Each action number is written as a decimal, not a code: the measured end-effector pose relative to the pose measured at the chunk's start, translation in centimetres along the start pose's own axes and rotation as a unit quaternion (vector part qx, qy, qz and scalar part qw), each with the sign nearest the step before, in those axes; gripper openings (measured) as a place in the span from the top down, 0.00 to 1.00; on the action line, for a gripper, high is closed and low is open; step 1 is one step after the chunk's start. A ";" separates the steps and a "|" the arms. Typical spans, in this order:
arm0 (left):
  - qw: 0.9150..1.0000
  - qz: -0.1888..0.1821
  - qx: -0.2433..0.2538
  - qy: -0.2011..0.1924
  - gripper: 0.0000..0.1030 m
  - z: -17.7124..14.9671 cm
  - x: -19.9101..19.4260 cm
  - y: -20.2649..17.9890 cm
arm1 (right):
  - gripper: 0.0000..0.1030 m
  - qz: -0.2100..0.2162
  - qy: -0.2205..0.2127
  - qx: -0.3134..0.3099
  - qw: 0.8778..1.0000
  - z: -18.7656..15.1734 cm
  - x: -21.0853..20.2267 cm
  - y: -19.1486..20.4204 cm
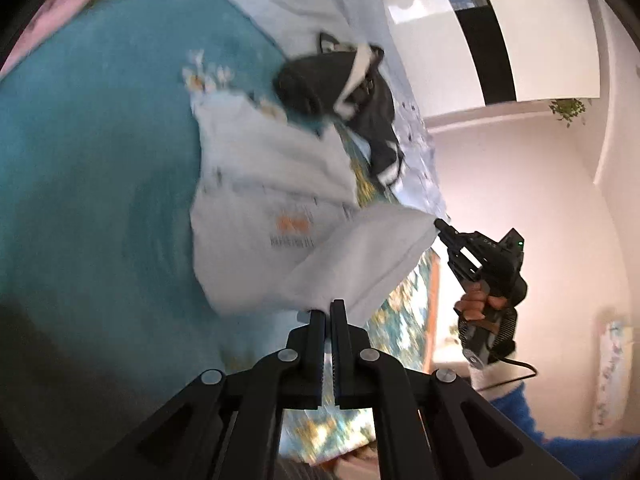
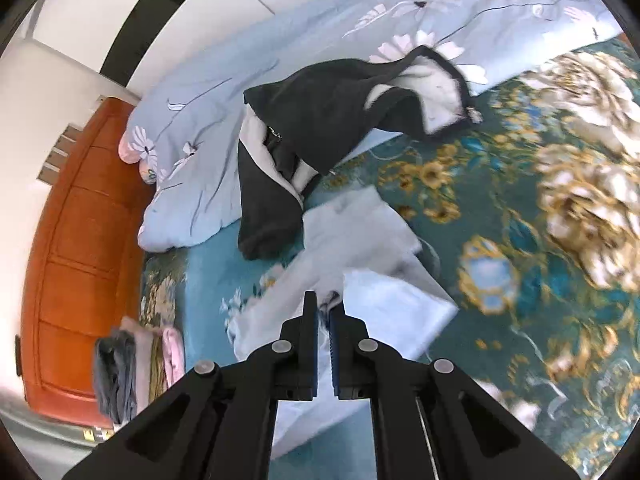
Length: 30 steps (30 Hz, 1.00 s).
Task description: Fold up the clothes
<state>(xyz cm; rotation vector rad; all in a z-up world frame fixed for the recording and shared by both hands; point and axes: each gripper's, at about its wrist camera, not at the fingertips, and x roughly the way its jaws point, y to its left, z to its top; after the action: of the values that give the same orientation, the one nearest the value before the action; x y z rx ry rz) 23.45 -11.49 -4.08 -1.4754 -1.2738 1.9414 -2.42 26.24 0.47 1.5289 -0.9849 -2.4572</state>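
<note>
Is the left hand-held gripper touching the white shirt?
Touching. In the left wrist view, the left hand-held gripper has its fingers shut on an edge of the white shirt, lifting that part off the bed.

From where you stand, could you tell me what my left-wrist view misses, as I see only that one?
Observer: A stack of folded clothes lies by the wooden headboard.
Operator: Thanks. Is the right gripper holding the white shirt?
Observer: Yes, the right gripper is shut on the shirt.
Operator: And the dark garment?
Observer: The garment lies partly on the quilt, its white lining showing.
</note>
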 end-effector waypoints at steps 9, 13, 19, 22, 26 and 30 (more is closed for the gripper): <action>0.998 -0.014 -0.035 0.041 0.98 3.0 2.4 1.4 | 0.96 -0.037 0.012 0.053 0.998 -1.7 -2.5 -4.4; 0.995 0.019 -0.094 0.020 0.97 9.0 4.6 5.3 | 0.96 -0.057 0.040 0.075 0.995 0.6 1.6 -4.8; 0.989 0.059 -0.132 0.010 0.97 15.5 6.6 8.5 | 0.96 -0.097 0.073 0.056 0.991 4.5 9.2 -2.0; 0.989 0.072 -0.131 -0.010 0.97 18.4 5.8 8.7 | 0.96 -0.114 0.079 0.038 0.990 6.0 12.2 0.3; 0.989 0.067 -0.127 -0.039 0.97 21.8 5.7 8.7 | 0.96 -0.133 0.067 0.031 0.988 7.7 15.0 1.9; 0.988 0.072 -0.123 -0.058 0.93 23.2 6.2 9.2 | 0.95 -0.138 0.059 0.044 0.988 8.5 17.2 1.6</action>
<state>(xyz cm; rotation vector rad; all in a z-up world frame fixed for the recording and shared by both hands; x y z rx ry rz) 2.05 -21.43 -14.36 -1.6323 -1.5451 2.0480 -18.47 22.32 -9.46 1.9352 -0.9286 -2.4893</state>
